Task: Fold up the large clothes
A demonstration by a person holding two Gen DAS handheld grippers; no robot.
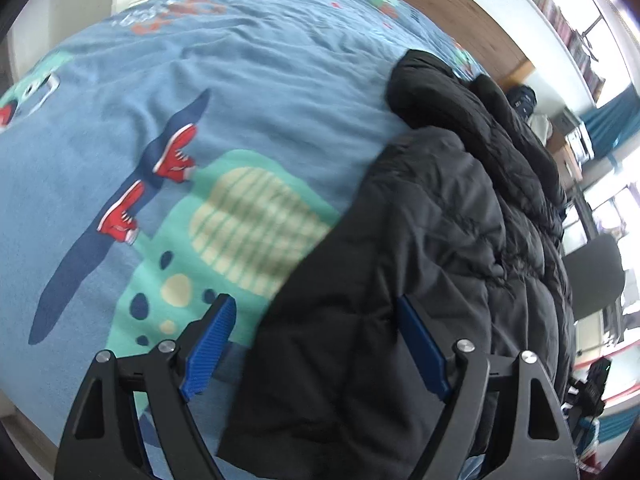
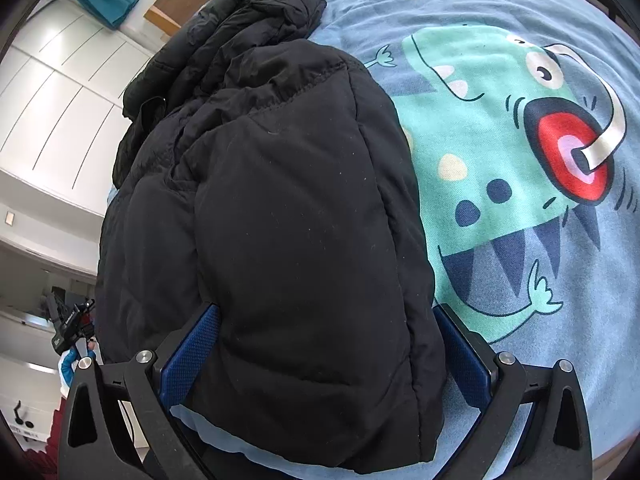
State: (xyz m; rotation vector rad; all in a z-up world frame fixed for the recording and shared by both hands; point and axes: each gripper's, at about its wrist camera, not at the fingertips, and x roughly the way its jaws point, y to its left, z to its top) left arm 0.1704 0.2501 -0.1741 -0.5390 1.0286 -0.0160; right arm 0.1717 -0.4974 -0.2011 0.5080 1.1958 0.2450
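Left tongs: blue-padded fingers spread wide apart, clamping nothing. The hem edge of the black puffer jacket lies between them, nearer the right-hand finger; the other finger stands over bare bedsheet.

Right tongs: fingers likewise spread wide, set on either side of a thick folded end of the jacket, whose padded bulk fills the gap between the pads. Whether the pads press the cloth cannot be told.

The jacket lies bunched lengthwise along one side edge of the bed, its hood or sleeve end heaped toward the far corner. The blue sheet bears a teal cartoon dinosaur beside the jacket.
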